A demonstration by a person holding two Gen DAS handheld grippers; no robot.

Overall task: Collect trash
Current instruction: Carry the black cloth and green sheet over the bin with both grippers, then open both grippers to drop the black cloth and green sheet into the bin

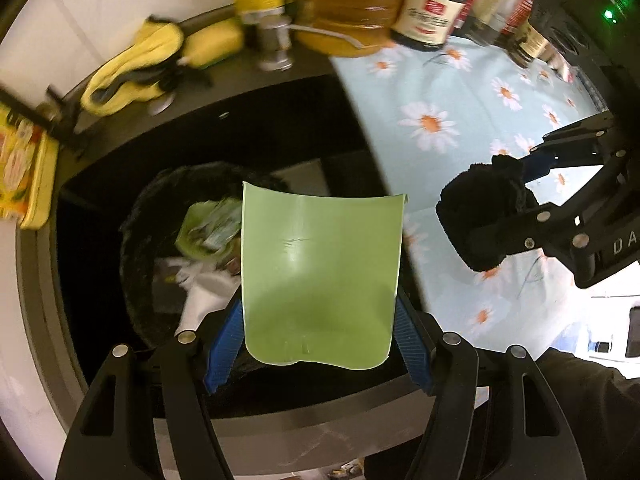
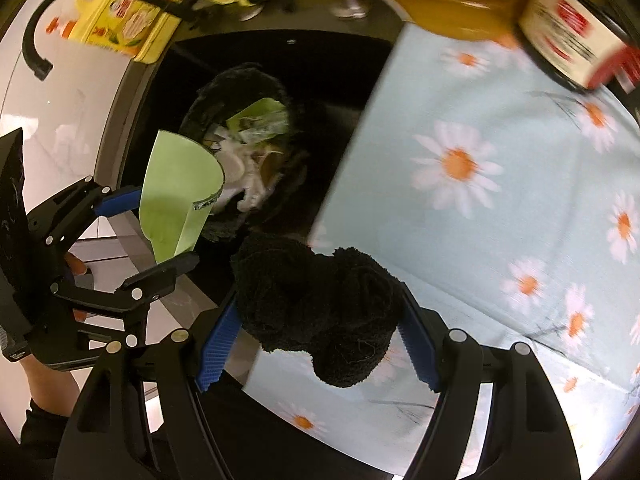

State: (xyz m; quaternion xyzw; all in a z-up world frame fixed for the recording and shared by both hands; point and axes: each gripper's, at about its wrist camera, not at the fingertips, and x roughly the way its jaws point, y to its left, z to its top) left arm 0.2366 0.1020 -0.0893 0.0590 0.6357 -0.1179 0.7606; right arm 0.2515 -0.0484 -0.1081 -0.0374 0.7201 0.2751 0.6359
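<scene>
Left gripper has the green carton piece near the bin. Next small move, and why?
Probably ease the left gripper slightly forward, then open: the green carton piece it grips reaches only partly over the black-lined trash bin, which already holds scraps. The right gripper holds a black cloth aside.

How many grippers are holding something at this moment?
2. The left gripper holds a green scoop over the trash bin; the right gripper holds a black cloth beside it.
</scene>
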